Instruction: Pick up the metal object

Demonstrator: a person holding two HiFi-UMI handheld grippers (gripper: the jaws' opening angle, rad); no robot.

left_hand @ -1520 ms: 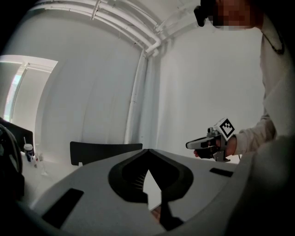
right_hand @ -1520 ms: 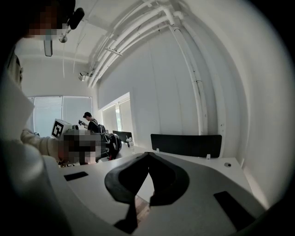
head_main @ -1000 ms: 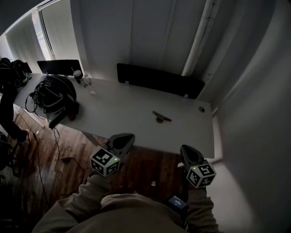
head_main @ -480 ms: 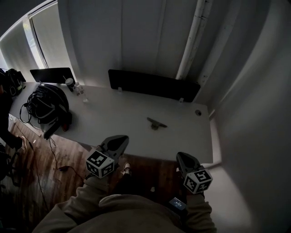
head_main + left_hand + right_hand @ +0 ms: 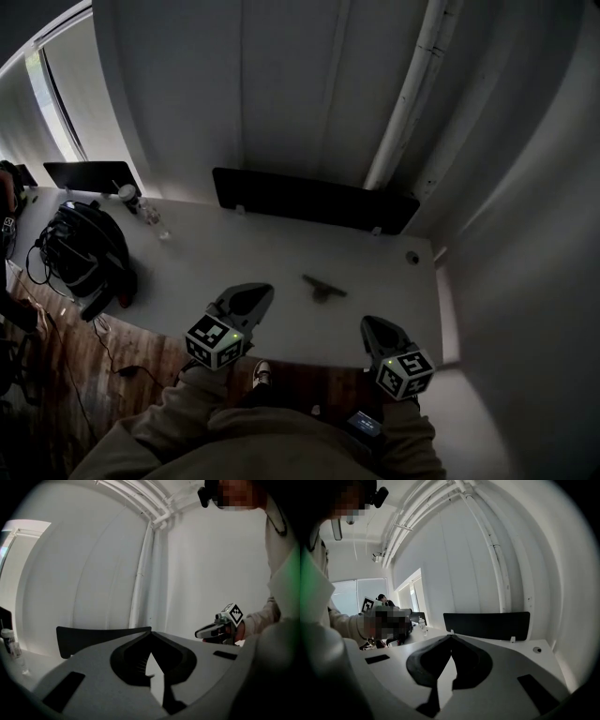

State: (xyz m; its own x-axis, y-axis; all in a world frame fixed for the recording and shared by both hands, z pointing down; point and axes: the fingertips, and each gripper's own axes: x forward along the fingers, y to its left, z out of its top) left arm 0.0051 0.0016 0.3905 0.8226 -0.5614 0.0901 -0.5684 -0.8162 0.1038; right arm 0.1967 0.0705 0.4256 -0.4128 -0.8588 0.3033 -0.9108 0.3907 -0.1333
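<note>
The metal object (image 5: pixel 323 287), a small dark T-shaped piece, lies on the white table (image 5: pixel 234 253) near its front edge, right of centre. My left gripper (image 5: pixel 261 294) hovers over the front edge, a little left of the object, shut and empty. Lower and to the right, my right gripper (image 5: pixel 371 325) is held in front of the table edge, also shut and empty. In the left gripper view the jaws (image 5: pixel 150 633) meet at the tips; likewise in the right gripper view (image 5: pixel 451 637). Neither gripper view shows the object.
A black divider panel (image 5: pixel 314 202) runs along the table's back edge. A black bag with cables (image 5: pixel 84 253), a bottle (image 5: pixel 150 216), a cup (image 5: pixel 128 194) and a dark screen (image 5: pixel 89 175) crowd the left end. A cable hole (image 5: pixel 412 256) sits far right. A white pipe (image 5: pixel 403 103) climbs the wall.
The view has closed in on the table. Both grippers have come forward: the left one now reaches over the front edge, nearer the metal object. Jaws stay shut.
</note>
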